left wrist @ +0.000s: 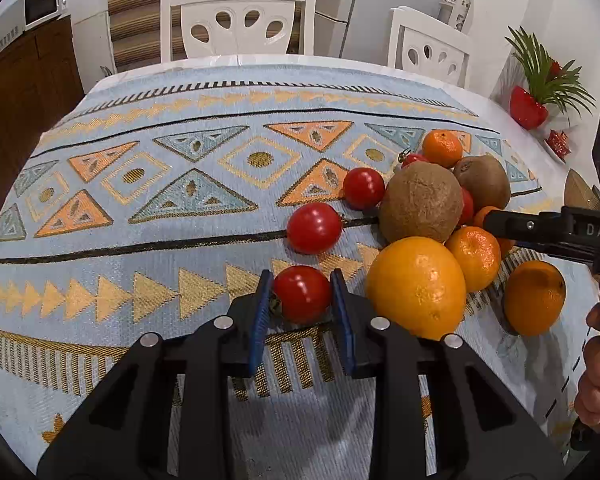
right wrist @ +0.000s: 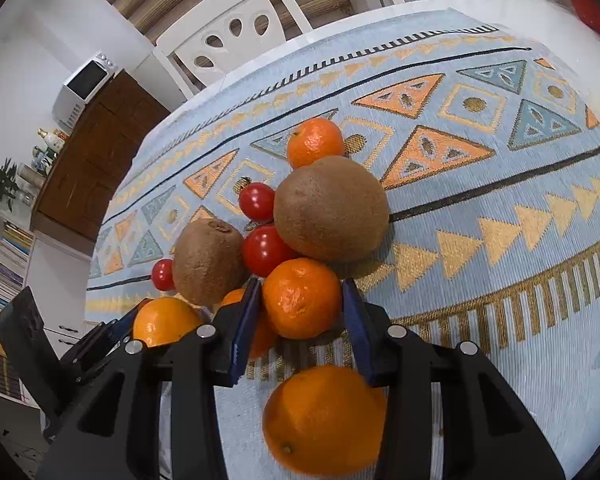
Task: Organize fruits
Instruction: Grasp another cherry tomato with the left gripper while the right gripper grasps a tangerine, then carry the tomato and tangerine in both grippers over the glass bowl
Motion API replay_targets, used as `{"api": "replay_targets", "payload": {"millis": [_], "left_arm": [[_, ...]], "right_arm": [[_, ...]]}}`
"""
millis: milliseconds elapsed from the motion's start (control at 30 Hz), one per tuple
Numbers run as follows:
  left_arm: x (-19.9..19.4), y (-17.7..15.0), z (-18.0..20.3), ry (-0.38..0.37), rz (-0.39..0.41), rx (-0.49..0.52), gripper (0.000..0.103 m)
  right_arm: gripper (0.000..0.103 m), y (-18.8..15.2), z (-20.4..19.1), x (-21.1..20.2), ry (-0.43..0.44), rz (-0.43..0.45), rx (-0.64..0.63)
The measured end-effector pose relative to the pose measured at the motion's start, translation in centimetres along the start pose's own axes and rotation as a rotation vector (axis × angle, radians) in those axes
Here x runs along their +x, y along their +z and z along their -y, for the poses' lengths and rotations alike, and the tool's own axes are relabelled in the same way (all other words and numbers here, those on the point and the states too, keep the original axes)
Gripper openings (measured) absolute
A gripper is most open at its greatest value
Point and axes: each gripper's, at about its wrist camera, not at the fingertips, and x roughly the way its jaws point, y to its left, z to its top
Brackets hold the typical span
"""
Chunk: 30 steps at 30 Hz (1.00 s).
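— Left wrist view showed what, sorted or not?

— Hardly begun, I'd judge. On the patterned tablecloth [left wrist: 140, 240] the big orange [left wrist: 416, 288], the kiwis [left wrist: 422, 207], the mandarins [left wrist: 476, 258] and the small tomatoes [left wrist: 314, 228] all lay heaped together, touching.

— And the grippers?

— The left gripper [left wrist: 302, 296] was closed on one tomato [left wrist: 302, 294]; the right gripper [right wrist: 302, 300] had narrowed around a mandarin [right wrist: 302, 298] — whether it actually pinched, I couldn't tell.
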Motion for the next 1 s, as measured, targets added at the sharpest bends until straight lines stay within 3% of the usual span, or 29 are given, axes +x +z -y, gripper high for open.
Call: {"api": "replay_targets", "payload": {"millis": [367,633,833,1000], "left_arm": [[-2.4,0.2,-0.5,-0.015,0.105,-0.031,0.028],[-5.9,0.3,0.7,-0.056,0.214,-0.016,0.028],[-9.5,1.3,4.9,-0.073,0.279,0.063,0.028],[-12.1,2.2,10.7,-0.06,0.348,0.161,0.028]], "right_arm": [[0.041,-0.2,0.3,-3.0,0.043,0.055,0.011],[0.041,-0.3,2.0,-7.8,0.051,0.127,0.026],[0.041,-0.5,4.2,-11.9,0.059,0.201,0.05],[0.041,-0.8,6.5,-15.9,0.045,0.271,0.07]]}}
